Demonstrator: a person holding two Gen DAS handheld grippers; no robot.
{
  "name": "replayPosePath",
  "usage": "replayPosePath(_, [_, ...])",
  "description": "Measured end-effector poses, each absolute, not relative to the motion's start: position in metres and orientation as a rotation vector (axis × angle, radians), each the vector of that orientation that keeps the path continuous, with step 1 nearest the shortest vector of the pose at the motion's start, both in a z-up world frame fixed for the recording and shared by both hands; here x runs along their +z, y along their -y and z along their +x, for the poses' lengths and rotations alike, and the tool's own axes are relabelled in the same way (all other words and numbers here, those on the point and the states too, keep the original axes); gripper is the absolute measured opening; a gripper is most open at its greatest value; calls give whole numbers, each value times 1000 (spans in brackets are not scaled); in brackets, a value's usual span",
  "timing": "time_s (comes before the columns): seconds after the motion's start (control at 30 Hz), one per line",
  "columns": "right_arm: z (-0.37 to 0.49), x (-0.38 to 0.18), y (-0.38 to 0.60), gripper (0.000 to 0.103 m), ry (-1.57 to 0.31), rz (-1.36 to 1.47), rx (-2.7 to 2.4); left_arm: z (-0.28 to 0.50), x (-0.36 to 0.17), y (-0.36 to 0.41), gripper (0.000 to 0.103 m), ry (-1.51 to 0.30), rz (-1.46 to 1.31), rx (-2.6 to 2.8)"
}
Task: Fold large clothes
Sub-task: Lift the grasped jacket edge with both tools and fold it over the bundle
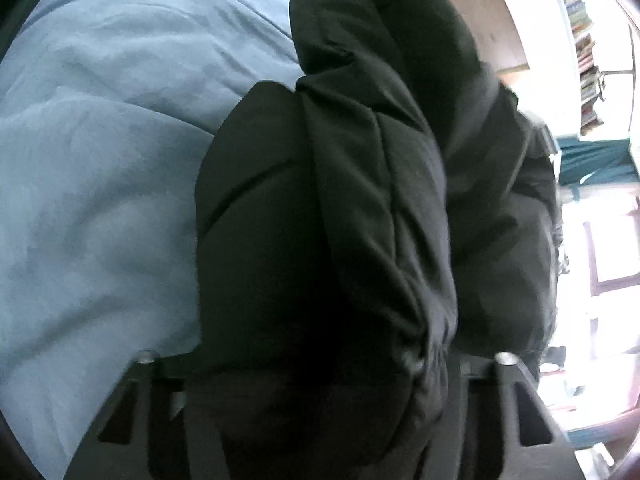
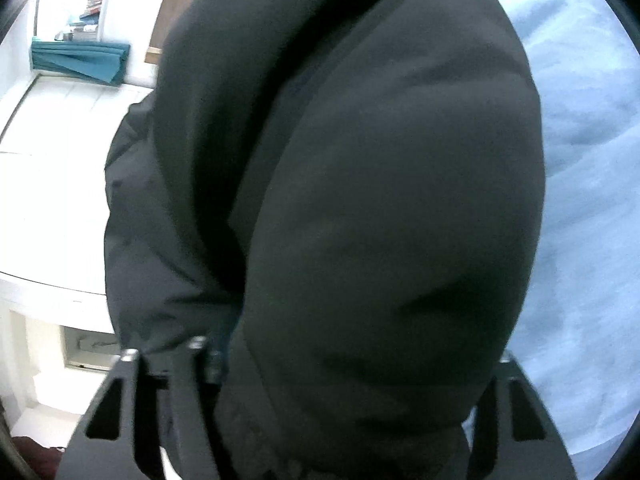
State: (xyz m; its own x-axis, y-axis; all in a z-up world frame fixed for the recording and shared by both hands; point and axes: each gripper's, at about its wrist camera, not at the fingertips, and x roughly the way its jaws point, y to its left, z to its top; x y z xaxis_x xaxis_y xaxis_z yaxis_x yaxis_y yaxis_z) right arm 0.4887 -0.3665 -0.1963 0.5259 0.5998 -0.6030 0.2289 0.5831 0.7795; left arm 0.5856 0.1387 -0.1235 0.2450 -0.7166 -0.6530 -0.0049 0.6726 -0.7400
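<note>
A bulky black padded jacket (image 1: pixel 360 200) fills the middle of the left wrist view and hangs over a pale blue bed sheet (image 1: pixel 100 140). My left gripper (image 1: pixel 320 392) is shut on a fold of the jacket, its fingertips buried in the cloth. In the right wrist view the same jacket (image 2: pixel 380 200) covers most of the frame. My right gripper (image 2: pixel 320 400) is shut on the jacket too, with the fingertips hidden by the fabric. The blue sheet (image 2: pixel 580 200) lies to the right there.
A bookshelf (image 1: pixel 584 40) and a teal cloth (image 1: pixel 592 160) stand at the right of the left wrist view, with a bright window (image 1: pixel 600 260) below. The right wrist view shows white furniture (image 2: pixel 52 200) and the teal cloth (image 2: pixel 80 60) at left.
</note>
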Motion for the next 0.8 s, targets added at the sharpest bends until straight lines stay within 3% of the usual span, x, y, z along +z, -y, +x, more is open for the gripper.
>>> replayPosePath(0.13, [492,-186,355,33,-1019,935,253,572,-106,-128,25,-1212,-690,-553])
replayPosePath(0.27, [491,-165,339,23,-1004,888,230,562,-80,-128,21,-1161,-713,-557])
replayPosePath(0.8, [470,-37,282,16,-887,748,289,513,16,-160,18,-948,-677,-654])
